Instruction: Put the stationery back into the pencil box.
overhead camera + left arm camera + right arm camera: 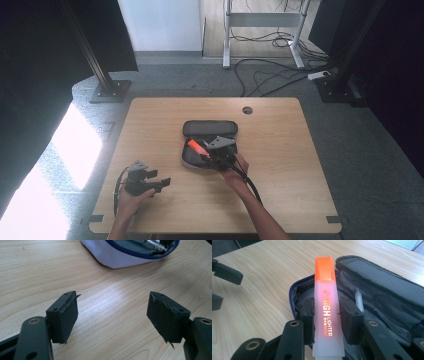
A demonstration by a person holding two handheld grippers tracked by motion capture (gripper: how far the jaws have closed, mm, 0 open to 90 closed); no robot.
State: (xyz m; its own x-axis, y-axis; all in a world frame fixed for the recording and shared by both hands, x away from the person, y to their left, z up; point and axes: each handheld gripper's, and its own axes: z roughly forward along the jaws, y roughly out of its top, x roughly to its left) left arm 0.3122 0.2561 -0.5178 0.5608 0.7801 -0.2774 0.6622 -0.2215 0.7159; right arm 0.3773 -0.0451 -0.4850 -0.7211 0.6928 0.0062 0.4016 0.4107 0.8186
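Clamped in the right gripper: a frosted, slab-sided orange-capped highlighter above a soft fabric zip case on grained wood table; left gripper wide open, empty.

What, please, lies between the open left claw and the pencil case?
Only bare wooden table separates the left claw from the pencil case, as the left gripper view shows; the high view agrees.

We see a wooden table with a round hole near its far edge. Beyond it, cables on grey floor, plus a white desk frame.
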